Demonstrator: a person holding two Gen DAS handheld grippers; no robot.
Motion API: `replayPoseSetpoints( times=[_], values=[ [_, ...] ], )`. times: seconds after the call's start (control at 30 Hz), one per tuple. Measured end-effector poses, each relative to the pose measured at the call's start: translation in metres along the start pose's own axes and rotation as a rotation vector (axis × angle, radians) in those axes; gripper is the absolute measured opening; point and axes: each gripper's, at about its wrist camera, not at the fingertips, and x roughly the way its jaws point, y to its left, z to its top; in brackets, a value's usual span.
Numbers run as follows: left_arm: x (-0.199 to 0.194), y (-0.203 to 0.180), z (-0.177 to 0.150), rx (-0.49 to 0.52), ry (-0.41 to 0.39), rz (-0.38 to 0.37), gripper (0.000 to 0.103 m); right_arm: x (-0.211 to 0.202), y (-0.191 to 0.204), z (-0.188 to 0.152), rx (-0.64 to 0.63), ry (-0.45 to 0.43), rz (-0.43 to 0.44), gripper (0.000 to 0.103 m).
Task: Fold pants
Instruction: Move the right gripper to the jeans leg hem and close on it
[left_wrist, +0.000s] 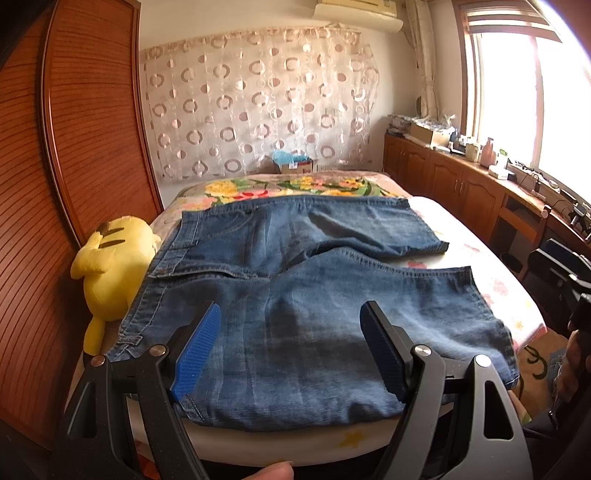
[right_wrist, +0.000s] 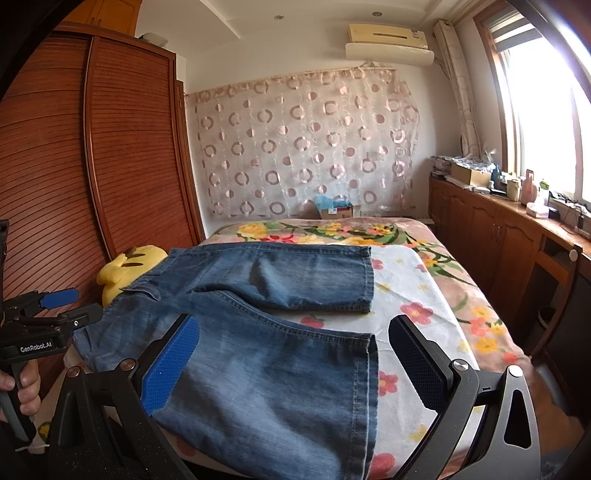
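Observation:
Blue denim short pants (left_wrist: 295, 280) lie flat on the bed, waistband to the left, both legs pointing right. They also show in the right wrist view (right_wrist: 266, 332). My left gripper (left_wrist: 291, 317) is open and empty, hovering over the near leg close to the waistband. My right gripper (right_wrist: 295, 332) is open and empty, hovering over the near leg's hem. The left gripper (right_wrist: 70, 302) also shows at the left edge of the right wrist view, held by a hand.
A yellow plush toy (left_wrist: 114, 266) lies at the bed's left edge beside the waistband. A wooden wardrobe (left_wrist: 74, 147) stands to the left. The floral bedspread (right_wrist: 424, 295) extends right. Wooden cabinets (right_wrist: 498, 236) with clutter run under the window. A box (left_wrist: 295, 164) sits behind the bed.

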Motion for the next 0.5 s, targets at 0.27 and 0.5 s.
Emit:
replayPoseSetpoints(
  times=[0.27, 0.5],
  values=[
    [0.025, 0.014, -0.008, 0.01, 0.081, -0.026, 0.079, 0.006, 0.0, 0.0, -0.013, 0.022, -0.023, 0.102],
    [0.057, 0.026, -0.022, 0.024, 0.176, -0.026, 0.079, 0.018, -0.003, 0.003, -0.023, 0.052, -0.049, 0.102]
  ],
)
